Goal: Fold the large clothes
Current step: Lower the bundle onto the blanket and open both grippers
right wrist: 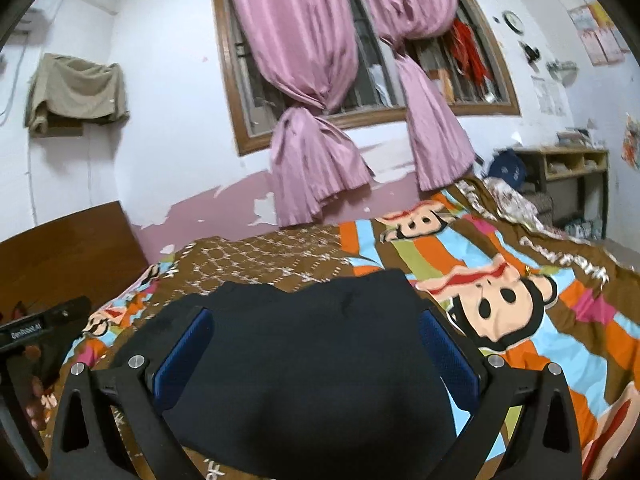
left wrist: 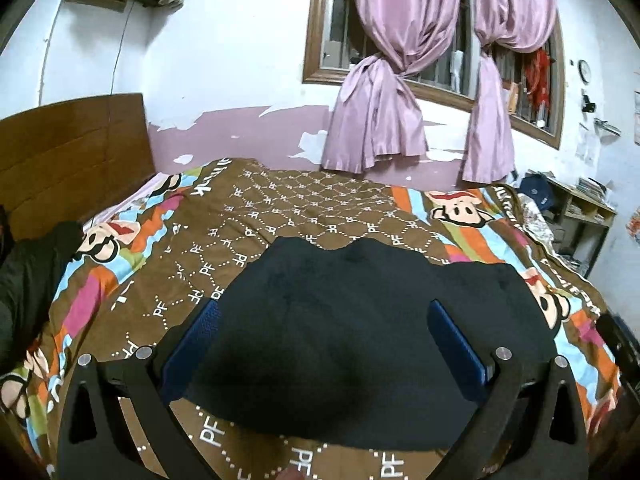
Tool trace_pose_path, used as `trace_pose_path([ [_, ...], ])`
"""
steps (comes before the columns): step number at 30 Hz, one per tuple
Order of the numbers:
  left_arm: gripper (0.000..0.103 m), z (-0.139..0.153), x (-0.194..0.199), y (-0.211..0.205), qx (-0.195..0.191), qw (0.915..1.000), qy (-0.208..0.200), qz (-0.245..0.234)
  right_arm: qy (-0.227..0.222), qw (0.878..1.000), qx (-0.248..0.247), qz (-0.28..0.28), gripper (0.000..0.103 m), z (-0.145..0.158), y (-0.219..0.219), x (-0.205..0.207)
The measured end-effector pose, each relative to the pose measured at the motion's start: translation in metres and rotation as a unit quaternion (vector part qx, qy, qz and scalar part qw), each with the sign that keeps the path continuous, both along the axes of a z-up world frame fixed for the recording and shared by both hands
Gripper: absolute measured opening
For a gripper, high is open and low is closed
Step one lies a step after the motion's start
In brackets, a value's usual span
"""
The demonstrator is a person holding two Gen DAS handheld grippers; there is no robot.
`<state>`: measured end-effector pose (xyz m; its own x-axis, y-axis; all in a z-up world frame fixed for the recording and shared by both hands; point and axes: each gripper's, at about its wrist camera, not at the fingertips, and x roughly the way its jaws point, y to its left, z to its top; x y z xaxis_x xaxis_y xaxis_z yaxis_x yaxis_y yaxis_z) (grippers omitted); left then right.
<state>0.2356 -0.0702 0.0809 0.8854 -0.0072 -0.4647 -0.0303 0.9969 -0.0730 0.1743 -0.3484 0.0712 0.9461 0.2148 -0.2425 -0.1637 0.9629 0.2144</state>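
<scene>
Black knit, soft and floppy: the garment (left wrist: 352,344) lies in a compact folded bundle on the bed (left wrist: 280,208), on its brown monkey-print quilt. The left tongs (left wrist: 324,344) hang spread wide over it, grasping nothing; the right tongs (right wrist: 316,356) likewise stand released above it. It looks light and limp, best pinched at the corners toward 10 and 2 o'clock. Its long axis seems to run 9 to 3 o'clock.

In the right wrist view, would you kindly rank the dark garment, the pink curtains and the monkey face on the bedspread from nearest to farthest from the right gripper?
1. Dark garment, between the right gripper fingers.
2. Monkey face, to the right on the bedspread.
3. Pink curtains, at the window on the far wall.
</scene>
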Motion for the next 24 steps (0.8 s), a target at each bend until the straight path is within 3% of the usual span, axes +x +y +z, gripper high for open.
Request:
trace_pose_path([
  [4, 0.101, 0.010, -0.022, -0.001, 0.007, 0.9995, -0.018, -0.027, -0.019, 1.000, -0.012, 0.012, 0.103, 0.014, 0.019, -0.022],
  [15, 0.101, 0.023, -0.073, 0.019, 0.005, 0.9981, -0.053, -0.032, -0.030, 0.999, -0.009, 0.022, 0.103, 0.027, 0.048, -0.073],
  [21, 0.101, 0.019, -0.101, 0.028, 0.011, 0.9980, -0.050, -0.036, -0.022, 0.999, -0.020, 0.027, 0.103, 0.025, 0.063, -0.099],
  [24, 0.101, 0.016, -0.116, 0.034, -0.009, 0.9975, -0.035, -0.061, -0.014, 0.999, -0.038, 0.035, 0.103, 0.023, 0.073, -0.111],
])
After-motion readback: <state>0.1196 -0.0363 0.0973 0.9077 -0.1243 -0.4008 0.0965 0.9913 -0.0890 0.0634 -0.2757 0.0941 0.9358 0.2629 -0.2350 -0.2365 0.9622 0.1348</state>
